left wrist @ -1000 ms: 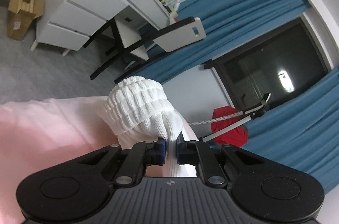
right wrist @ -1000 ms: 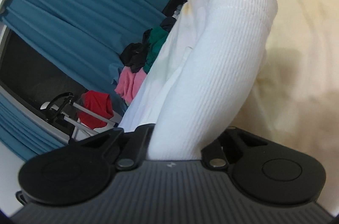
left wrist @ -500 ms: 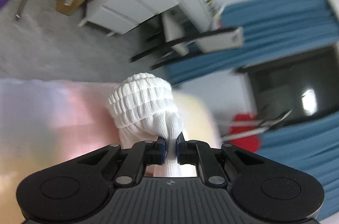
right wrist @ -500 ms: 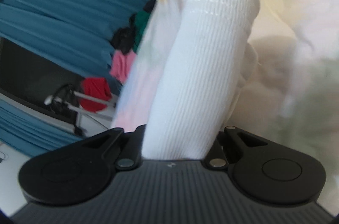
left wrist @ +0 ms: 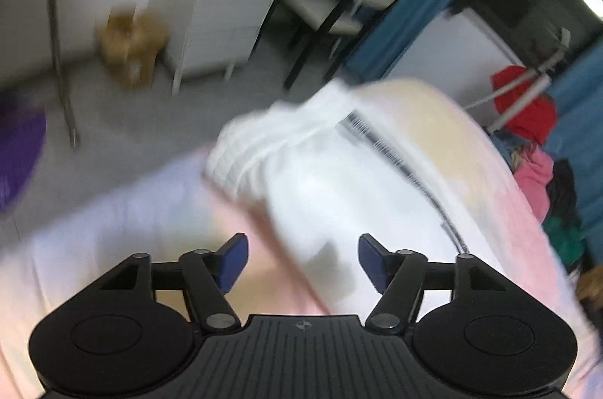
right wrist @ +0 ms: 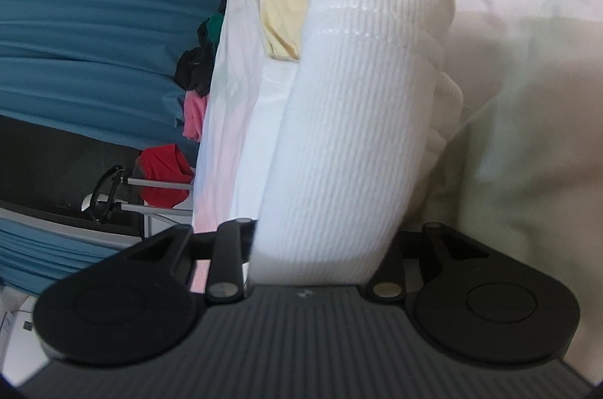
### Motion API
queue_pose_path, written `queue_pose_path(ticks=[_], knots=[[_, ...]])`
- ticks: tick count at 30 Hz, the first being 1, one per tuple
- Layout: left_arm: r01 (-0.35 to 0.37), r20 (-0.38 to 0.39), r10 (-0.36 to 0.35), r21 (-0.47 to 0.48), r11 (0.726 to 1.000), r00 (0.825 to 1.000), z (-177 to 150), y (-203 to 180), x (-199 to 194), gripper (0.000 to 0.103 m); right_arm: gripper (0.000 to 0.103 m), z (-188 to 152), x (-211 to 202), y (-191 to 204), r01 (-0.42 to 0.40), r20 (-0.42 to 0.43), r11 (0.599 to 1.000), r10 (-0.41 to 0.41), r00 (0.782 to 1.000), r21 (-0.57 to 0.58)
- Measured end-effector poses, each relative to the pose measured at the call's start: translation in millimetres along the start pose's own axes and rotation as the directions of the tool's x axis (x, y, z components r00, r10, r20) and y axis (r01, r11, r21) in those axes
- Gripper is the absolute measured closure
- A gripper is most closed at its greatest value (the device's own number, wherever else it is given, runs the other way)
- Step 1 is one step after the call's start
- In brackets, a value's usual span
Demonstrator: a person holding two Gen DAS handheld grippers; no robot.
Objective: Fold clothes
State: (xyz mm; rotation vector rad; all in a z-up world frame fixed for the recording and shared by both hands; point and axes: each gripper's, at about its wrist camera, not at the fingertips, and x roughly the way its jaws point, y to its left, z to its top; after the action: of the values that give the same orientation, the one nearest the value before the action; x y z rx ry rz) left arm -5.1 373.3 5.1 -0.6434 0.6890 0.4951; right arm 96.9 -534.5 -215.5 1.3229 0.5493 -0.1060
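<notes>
Released since the earlier frames: left gripper (left wrist: 303, 257), formerly pinched on the white garment (left wrist: 339, 195), now has its blue pads (left wrist: 231, 259) spread wide with nothing between them; its view is motion-blurred and has swung to look down over the bed (left wrist: 113, 221). Garment, white ribbed knit: lies on the pastel pink-and-yellow bedding ahead of the left gripper, gathered cuff (left wrist: 260, 142) toward the far edge, a dark zip line (left wrist: 399, 165) along one side. Right gripper (right wrist: 320, 259): held level and close over the bed, a thick ribbed sleeve (right wrist: 361, 120) rising from between its fingers as before; fingertips hidden by the cloth, so cannot tell whether they clamp it. Surroundings: blue curtains (right wrist: 94, 22), white drawer unit (left wrist: 233, 10), cardboard box (left wrist: 132, 40), red cloth on a rack (left wrist: 527, 105), pile of coloured clothes (right wrist: 196, 97) beside the bed.
</notes>
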Motion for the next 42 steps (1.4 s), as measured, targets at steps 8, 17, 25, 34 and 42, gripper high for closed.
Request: queue_pose_path(ticks=[8,17,25,34,42], knots=[[0.103,0.126,-0.167,0.404,0.909,0.978,-43.2,-94.7,-36.4,0.021,0.067,-1.3,-1.5,16.4,-0.022,0.083,0.997,0.027,0.996,-0.07],[0.242,0.033,-0.326,0.6,0.763,0.945,-103.6,-178.6,-11.5,0.018,0.066,-1.4,-5.8,21.1,-0.095,0.098,0.99,0.106,0.99,-0.108],[0.218,-0.065,-0.236,0.671,0.709,0.969,-151.1,-198.7,45.9,0.018,0.066,2.8,6.7,5.7,-0.059,0.077,0.998,0.062,0.995,-0.037],[0.132,-0.111,-0.074,0.744,0.655,0.991,-187.5,-198.7,78.2,0.01,0.068,-4.4,15.2,23.5,0.033,0.119,0.986,-0.013,0.993,-0.166],[0.137,-0.115,-0.077,0.743,0.656,0.99,-187.6,-202.4,72.5,0.009,0.088,-14.3,4.5,40.7,0.133,0.224,0.954,-0.072,0.972,-0.268]])
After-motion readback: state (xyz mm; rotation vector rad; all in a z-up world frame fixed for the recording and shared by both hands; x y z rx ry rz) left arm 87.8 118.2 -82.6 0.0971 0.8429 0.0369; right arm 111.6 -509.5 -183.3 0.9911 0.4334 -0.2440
